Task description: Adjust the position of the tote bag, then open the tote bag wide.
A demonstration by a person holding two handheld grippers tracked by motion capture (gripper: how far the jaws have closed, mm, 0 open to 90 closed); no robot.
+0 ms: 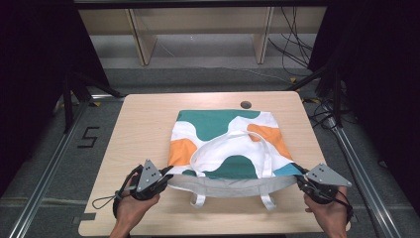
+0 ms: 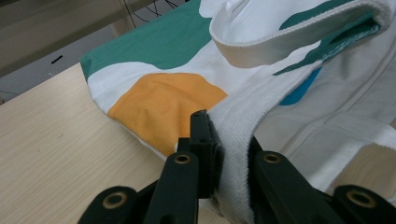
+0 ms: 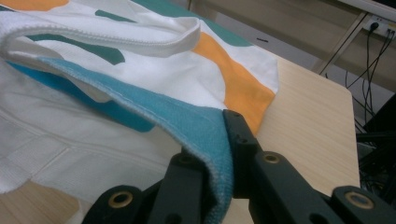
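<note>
Grippers (image 1: pixel 166 179) (image 1: pixel 299 179), tote bag (image 1: pixel 223 124), table (image 1: pixel 138 124)

Green, orange, white blotched bag (image 1: pixel 225 134)

We note a pale wood-grain surface (image 1: pixel 143 129) with rounded corners and a small dark round hole (image 1: pixel 245 104) near its far edge. On it lies a tote bag (image 1: pixel 218 124), patterned white, green and orange, set toward the middle; its white straps (image 1: pixel 268 200) trail over the near side.
</note>
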